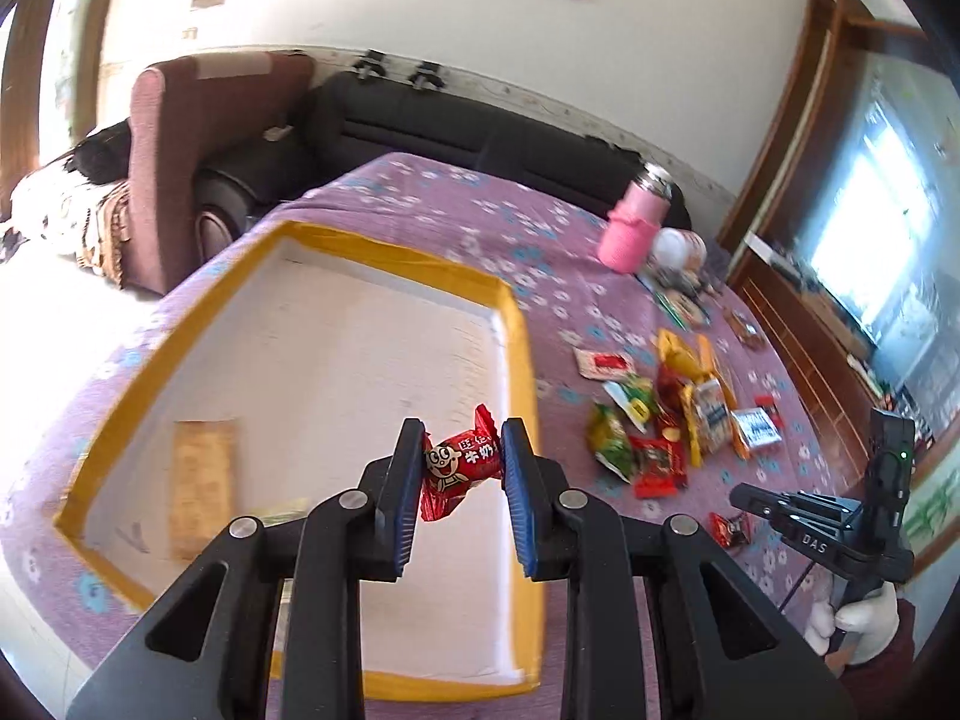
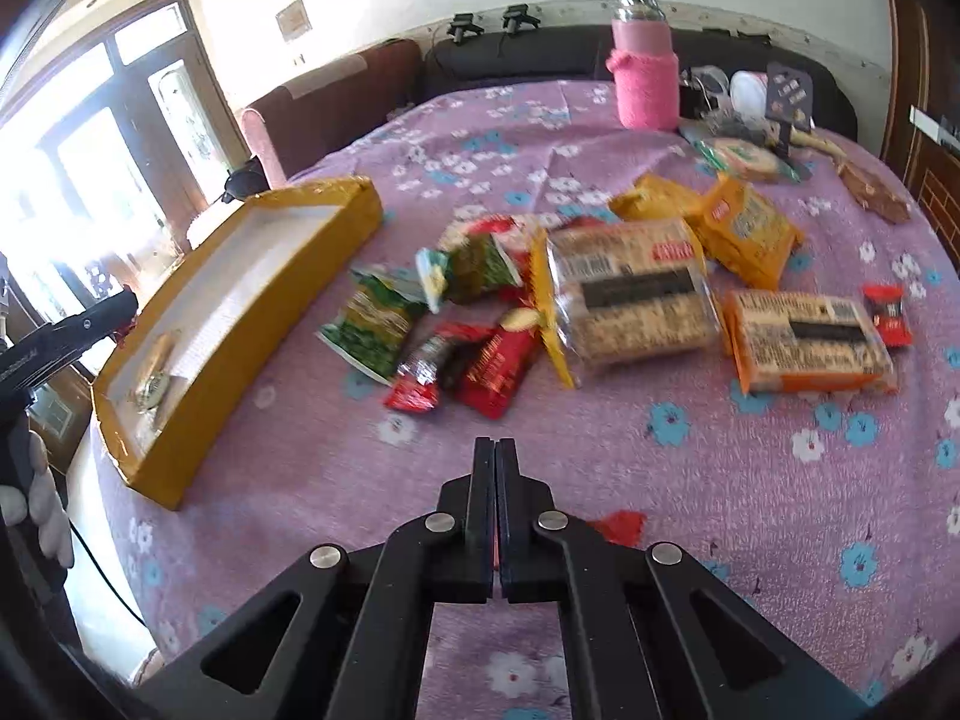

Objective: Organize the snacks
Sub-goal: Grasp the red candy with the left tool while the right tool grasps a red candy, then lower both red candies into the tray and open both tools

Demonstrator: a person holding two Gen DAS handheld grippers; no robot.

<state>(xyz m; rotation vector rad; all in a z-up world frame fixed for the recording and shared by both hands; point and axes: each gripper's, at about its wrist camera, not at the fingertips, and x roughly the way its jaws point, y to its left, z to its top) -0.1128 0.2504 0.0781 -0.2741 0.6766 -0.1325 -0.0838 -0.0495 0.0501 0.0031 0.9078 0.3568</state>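
My left gripper [image 1: 461, 461] is shut on a red wrapped milk candy [image 1: 457, 463] and holds it above the yellow-rimmed white tray [image 1: 516, 330]. A tan snack bar [image 1: 201, 489] lies in the tray. My right gripper [image 2: 494, 450] is shut with nothing seen between its fingers, low over the purple floral cloth. A small red wrapper [image 2: 621, 527] lies just under its right side. A pile of snack packets [image 2: 600, 294] lies ahead of it: green [image 2: 372, 330], red [image 2: 480, 363], and orange cracker packs [image 2: 804, 339]. The pile also shows in the left wrist view [image 1: 666, 420].
A pink-sleeved bottle [image 2: 645, 69] and a clutter of small items [image 2: 750, 120] stand at the table's far side. A small red candy [image 2: 891, 315] lies at the right. A black sofa [image 1: 450, 120] and an armchair [image 1: 180, 138] stand behind the table.
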